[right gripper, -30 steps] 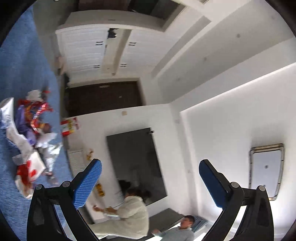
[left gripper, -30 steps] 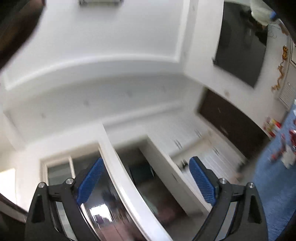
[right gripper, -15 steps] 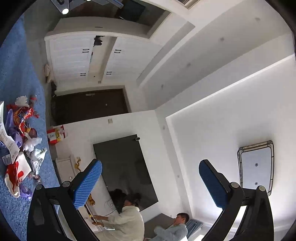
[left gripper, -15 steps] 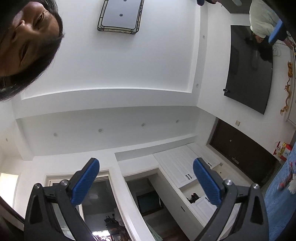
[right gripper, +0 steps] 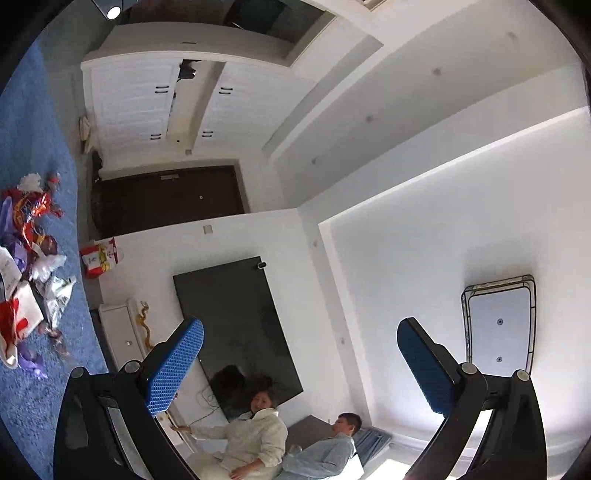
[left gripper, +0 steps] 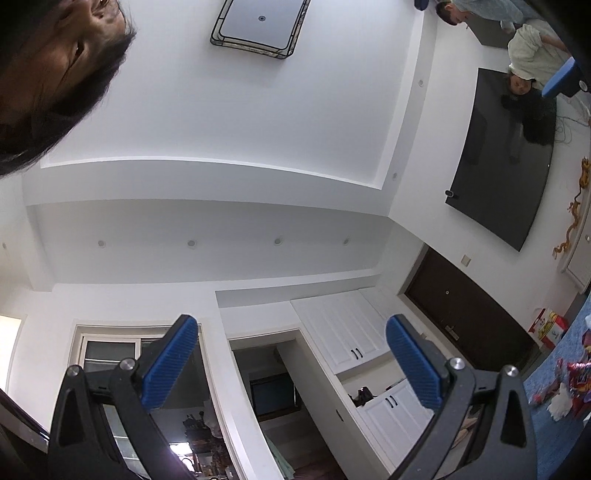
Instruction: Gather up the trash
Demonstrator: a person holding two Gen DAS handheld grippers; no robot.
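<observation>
A heap of trash (right gripper: 27, 258), red, purple and white wrappers and crumpled paper, lies on a blue carpet (right gripper: 33, 122) at the left edge of the right wrist view. Part of it shows at the right edge of the left wrist view (left gripper: 569, 384). My left gripper (left gripper: 291, 362) is open and empty, tilted up toward the ceiling. My right gripper (right gripper: 303, 365) is open and empty, pointed at a wall and ceiling, far from the trash. One blue pad of the right gripper (left gripper: 561, 79) shows at the upper right of the left wrist view.
White cabinets (right gripper: 140, 107), a dark door (right gripper: 170, 199) and a wall television (right gripper: 236, 325) line the room. Two people (right gripper: 258, 439) sit below the television. A red and white box (right gripper: 99, 256) stands by the wall. A ceiling lamp (left gripper: 258, 26) is overhead.
Both grippers have tilted further up toward the ceiling. The trash heap has slid toward the edge of each view. Both grippers stay open and empty.
</observation>
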